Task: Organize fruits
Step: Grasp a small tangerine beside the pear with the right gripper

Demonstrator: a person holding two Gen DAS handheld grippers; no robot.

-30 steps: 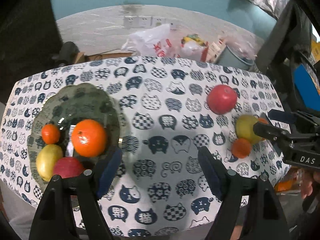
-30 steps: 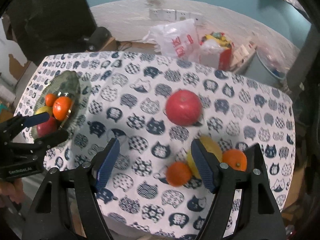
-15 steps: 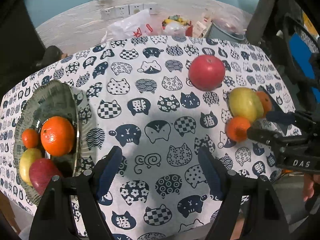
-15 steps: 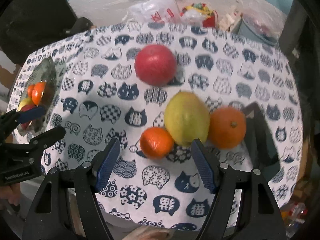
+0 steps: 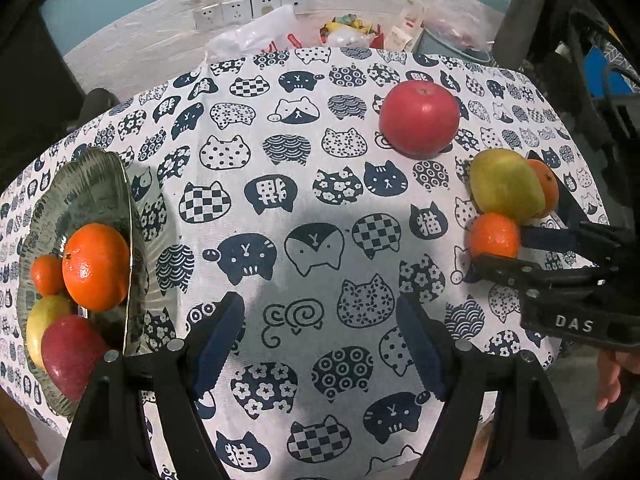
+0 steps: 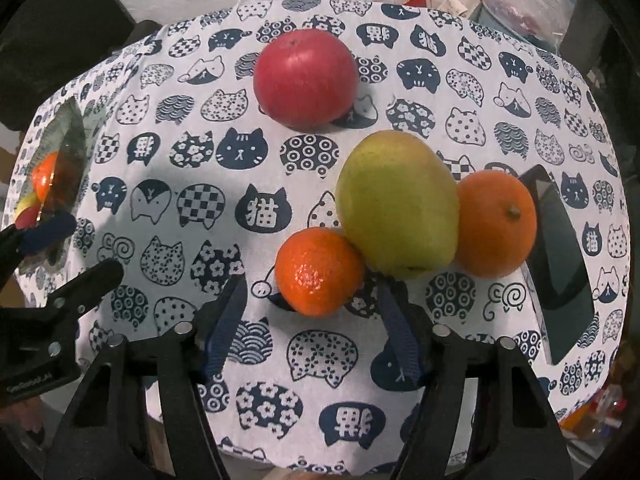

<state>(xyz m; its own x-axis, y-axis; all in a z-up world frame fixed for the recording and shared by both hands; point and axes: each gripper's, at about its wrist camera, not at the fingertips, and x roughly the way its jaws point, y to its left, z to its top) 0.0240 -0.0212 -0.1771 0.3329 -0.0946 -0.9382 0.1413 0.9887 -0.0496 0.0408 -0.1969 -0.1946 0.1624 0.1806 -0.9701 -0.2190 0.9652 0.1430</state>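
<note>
A small orange mandarin (image 6: 318, 272) lies on the cat-print cloth just ahead of my open right gripper (image 6: 312, 312), touching a yellow-green mango (image 6: 396, 204). An orange (image 6: 496, 224) sits right of the mango and a red apple (image 6: 306, 78) lies farther back. The same group shows in the left wrist view: mandarin (image 5: 494, 236), mango (image 5: 506, 186), apple (image 5: 418, 118), with the right gripper (image 5: 504, 250) beside the mandarin. My left gripper (image 5: 320, 340) is open and empty over the cloth. A green glass plate (image 5: 92, 184) at left holds an orange (image 5: 96, 266), a mandarin, a mango and an apple.
A black phone-like slab (image 6: 560, 260) lies on the cloth right of the orange. Plastic bags and packets (image 5: 320, 36) sit behind the table against the wall. The table's front edge (image 6: 320, 456) is close below both grippers.
My right gripper has moved forward and down toward the small mandarin, which now sits close between the fingertips. My left gripper has swung right, away from the plate. Both stayed open.
</note>
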